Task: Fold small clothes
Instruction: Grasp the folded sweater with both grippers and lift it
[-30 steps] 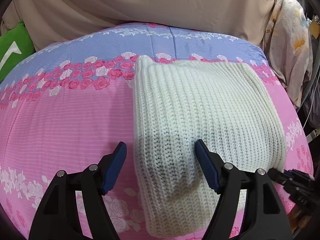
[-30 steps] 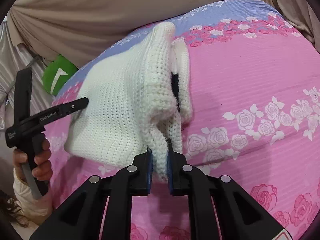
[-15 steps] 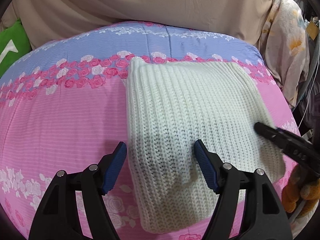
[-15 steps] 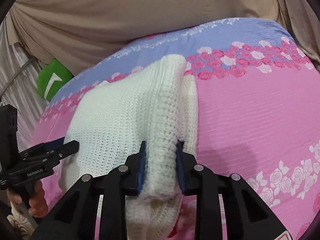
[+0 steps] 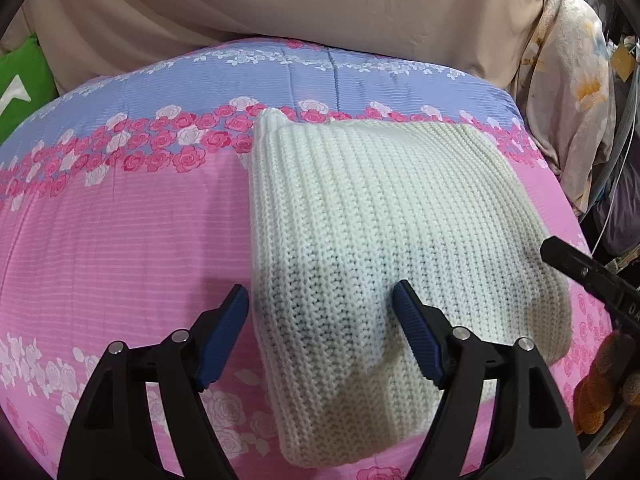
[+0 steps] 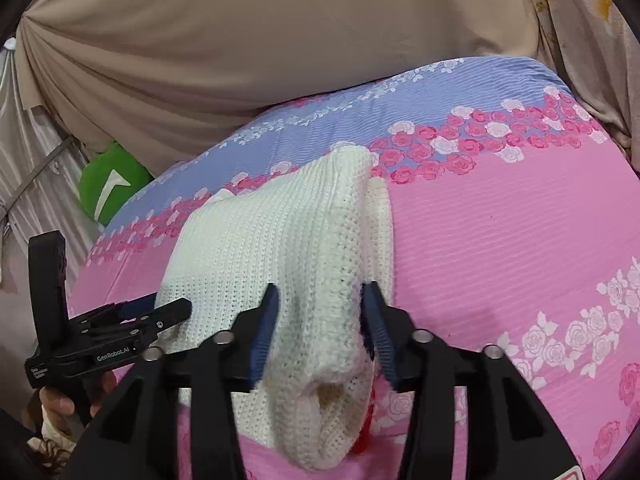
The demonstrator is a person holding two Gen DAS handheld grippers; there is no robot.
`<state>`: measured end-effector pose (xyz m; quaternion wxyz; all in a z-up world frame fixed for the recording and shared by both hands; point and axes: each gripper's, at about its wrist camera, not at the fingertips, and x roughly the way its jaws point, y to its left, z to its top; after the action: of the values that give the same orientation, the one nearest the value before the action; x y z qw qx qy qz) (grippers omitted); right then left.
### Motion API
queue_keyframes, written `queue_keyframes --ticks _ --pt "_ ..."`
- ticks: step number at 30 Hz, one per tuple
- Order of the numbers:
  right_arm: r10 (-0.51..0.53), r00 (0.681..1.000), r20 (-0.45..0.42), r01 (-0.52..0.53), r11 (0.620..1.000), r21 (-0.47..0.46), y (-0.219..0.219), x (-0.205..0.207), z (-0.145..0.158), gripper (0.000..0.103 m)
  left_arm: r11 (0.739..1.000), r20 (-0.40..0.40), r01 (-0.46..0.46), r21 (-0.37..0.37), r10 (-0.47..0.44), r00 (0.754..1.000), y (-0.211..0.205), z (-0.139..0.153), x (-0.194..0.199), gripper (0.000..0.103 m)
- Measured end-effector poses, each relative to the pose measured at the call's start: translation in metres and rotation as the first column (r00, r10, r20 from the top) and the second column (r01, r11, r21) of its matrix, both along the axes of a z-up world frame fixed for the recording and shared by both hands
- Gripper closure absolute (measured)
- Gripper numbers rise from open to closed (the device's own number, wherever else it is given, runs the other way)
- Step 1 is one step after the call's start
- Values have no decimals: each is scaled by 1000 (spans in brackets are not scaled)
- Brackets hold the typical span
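Observation:
A cream knitted sweater [image 5: 372, 216] lies folded into a rough rectangle on the pink and blue floral bedspread [image 5: 120, 240]. My left gripper [image 5: 320, 336] is open, hovering over the sweater's near left corner, its jaws straddling the knit without pinching it. In the right wrist view the sweater [image 6: 276, 256] shows its thick folded edge. My right gripper [image 6: 320, 328] is open, its jaws standing apart on either side of that folded edge. The left gripper also shows in the right wrist view [image 6: 160, 312], at the sweater's far side.
A beige sheet [image 5: 280, 8] hangs behind the bed. A green cushion [image 6: 108, 184] sits at the bed's far left corner. A floral cloth [image 5: 576, 92] and dark clutter stand past the bed's right edge. The right gripper's finger [image 5: 580, 268] reaches in at the right.
My right gripper was shut on the sweater's folded edge a second ago; it has opened and let the edge down onto the bed. The left gripper has barely moved.

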<state>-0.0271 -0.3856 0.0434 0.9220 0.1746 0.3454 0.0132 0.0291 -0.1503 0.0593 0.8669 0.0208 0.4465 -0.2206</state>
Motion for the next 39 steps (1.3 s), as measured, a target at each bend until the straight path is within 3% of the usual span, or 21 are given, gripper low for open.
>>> queue_keyframes --ticks 3,6,9,14,23,26,27,28,29,31,34,39 --pt "-23 998 -62 25 999 30 -9 1 -18 39 999 -30 0 -53 -1 1000 11 1 -3 10" --pt "4 995 -98 11 987 159 -19 2 -37 37 992 -91 -1 -128 -10 996 22 -4 0 7" --pt "33 993 -114 -6 974 226 -20 7 -47 33 985 -172 -5 -175 -25 985 23 -18 11 7" --pt "62 990 -128 -28 968 249 -15 21 -55 25 980 -232 12 -199 -59 971 10 -34 23 7" --pt "91 990 -104 -62 967 248 -4 42 -54 17 986 -208 34 -165 -68 976 -16 -29 36 5" --pt "106 990 -93 -81 968 239 -2 52 -53 20 986 -174 50 -159 -78 982 -21 -23 37 12" --pt "104 991 -87 -80 968 236 0 52 -53 23 986 -158 60 -152 -85 984 -23 -20 36 19" --pt "107 991 -83 -85 968 235 1 54 -53 34 988 -136 73 -138 -92 986 -26 -16 35 29" --pt "107 992 -69 -87 965 247 1 54 -51 45 989 -118 84 -126 -99 988 -26 -12 33 34" --pt "100 994 -47 -86 966 243 2 52 -43 55 989 -75 115 -92 -122 990 -30 -2 31 48" --pt "83 997 -1 -81 977 198 8 44 -24 60 985 0 159 -60 -159 987 -35 17 25 55" --pt "52 996 74 -62 988 138 11 29 9 61 977 108 210 -47 -204 973 -39 49 19 56"
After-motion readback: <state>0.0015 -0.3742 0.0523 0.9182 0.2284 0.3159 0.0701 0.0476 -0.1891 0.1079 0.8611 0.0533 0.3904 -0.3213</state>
